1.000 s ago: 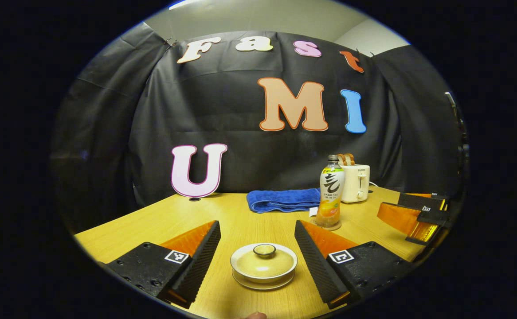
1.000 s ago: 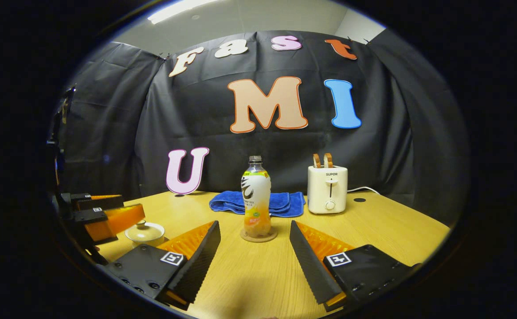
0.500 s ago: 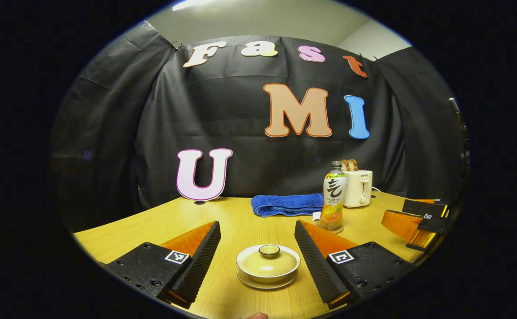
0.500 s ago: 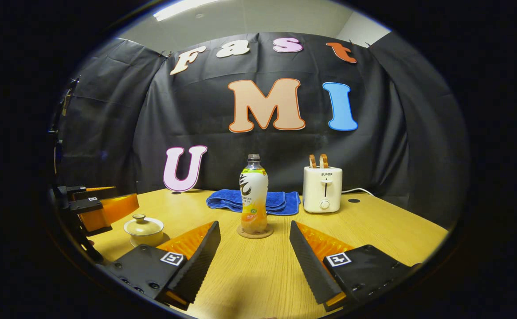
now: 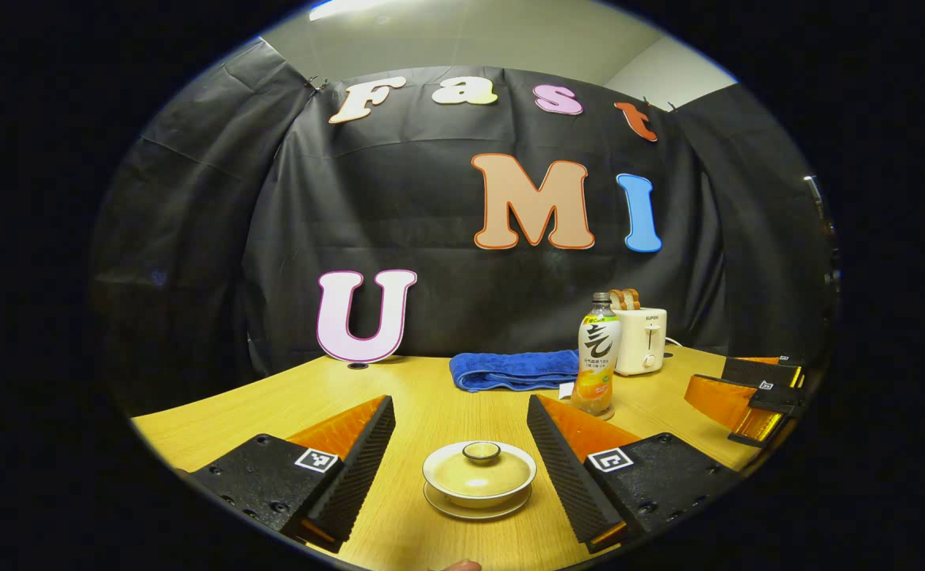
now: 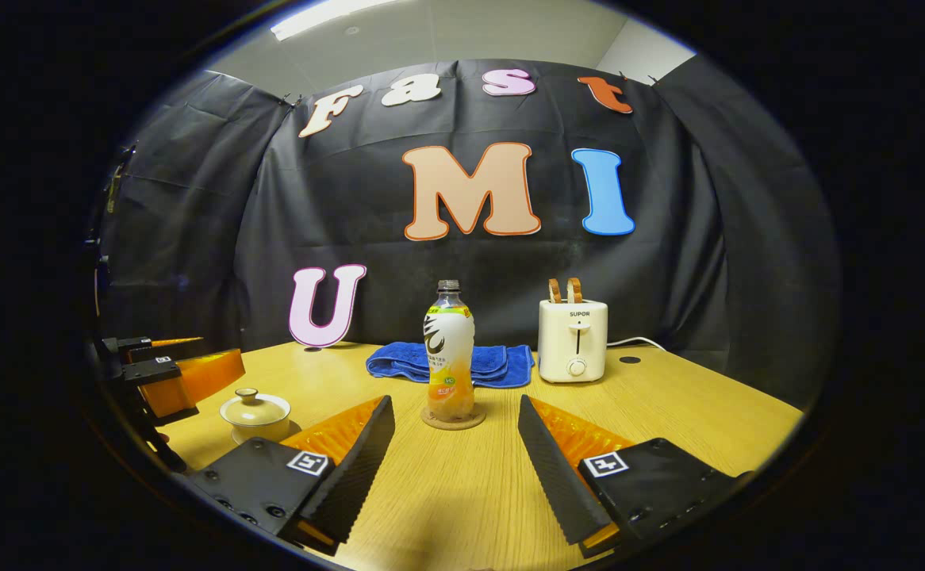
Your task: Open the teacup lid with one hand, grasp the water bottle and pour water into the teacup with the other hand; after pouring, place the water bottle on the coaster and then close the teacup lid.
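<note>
Left gripper [image 5: 461,444]: your jaws gape wide, touching nothing, teacup [image 5: 478,478] lined up between them.
Right gripper [image 6: 456,440]: wide too, empty, facing the water bottle [image 6: 450,351].
Water bottle: upright on its coaster [image 6: 453,419], right of the teacup.
Lid [image 5: 479,467]: on the teacup.

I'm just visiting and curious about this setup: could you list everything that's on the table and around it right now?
teacup: one, cream, lid on, on a saucer, near edge, between the left gripper's fingers.
water bottle: one, clear with orange drink, upright on the coaster.
coaster: one, brown, mid-table.
towel: one, blue, folded, at the back.
toaster: one, white, toast in its slots, back right.
table: one, light wood.
left gripper: open, around the teacup.
right gripper: open, facing the bottle.
</note>
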A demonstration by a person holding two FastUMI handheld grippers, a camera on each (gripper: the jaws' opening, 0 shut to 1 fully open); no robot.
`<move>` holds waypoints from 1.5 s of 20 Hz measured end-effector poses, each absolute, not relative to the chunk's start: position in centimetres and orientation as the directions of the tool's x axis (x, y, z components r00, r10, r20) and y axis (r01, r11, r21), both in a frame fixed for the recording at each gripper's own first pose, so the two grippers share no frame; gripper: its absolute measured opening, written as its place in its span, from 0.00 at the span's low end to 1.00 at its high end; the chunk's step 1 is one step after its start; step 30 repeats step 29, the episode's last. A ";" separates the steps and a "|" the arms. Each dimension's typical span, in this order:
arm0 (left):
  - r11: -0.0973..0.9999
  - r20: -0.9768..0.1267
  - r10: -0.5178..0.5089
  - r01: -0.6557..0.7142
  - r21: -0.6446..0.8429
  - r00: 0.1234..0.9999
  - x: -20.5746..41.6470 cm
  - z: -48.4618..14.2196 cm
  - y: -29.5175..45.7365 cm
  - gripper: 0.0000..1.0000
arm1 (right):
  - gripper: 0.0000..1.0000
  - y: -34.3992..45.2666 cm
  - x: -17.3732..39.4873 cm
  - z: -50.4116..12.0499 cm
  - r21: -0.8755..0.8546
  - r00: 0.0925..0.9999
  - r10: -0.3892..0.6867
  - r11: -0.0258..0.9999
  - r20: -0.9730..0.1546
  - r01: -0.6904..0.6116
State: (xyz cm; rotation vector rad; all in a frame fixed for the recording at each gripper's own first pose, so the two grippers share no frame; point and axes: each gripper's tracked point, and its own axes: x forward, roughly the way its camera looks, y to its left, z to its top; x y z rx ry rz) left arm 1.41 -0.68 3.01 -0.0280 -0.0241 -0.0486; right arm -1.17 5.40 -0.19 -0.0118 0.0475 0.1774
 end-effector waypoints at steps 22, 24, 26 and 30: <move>0.998 0.025 -0.053 0.054 -0.039 0.998 1.7 2.9 -0.9 0.98 | 0.99 4.4 -1.1 0.5 -0.011 0.988 0.152 0.988 -0.017 -0.152; 0.998 0.030 -0.053 0.054 -0.038 0.998 1.5 3.1 -1.0 0.98 | 0.99 4.5 -1.1 0.5 -0.007 0.988 0.152 0.988 -0.017 -0.152; 0.998 0.032 -0.054 0.055 -0.037 0.998 1.5 3.1 -1.1 0.98 | 0.99 4.3 -1.2 0.7 -0.006 0.988 0.152 0.988 -0.014 -0.152; 0.998 0.038 -0.054 0.056 -0.034 0.998 1.4 3.4 -1.1 0.98 | 0.94 4.3 -1.1 0.8 -0.003 0.988 0.152 0.988 -0.009 -0.152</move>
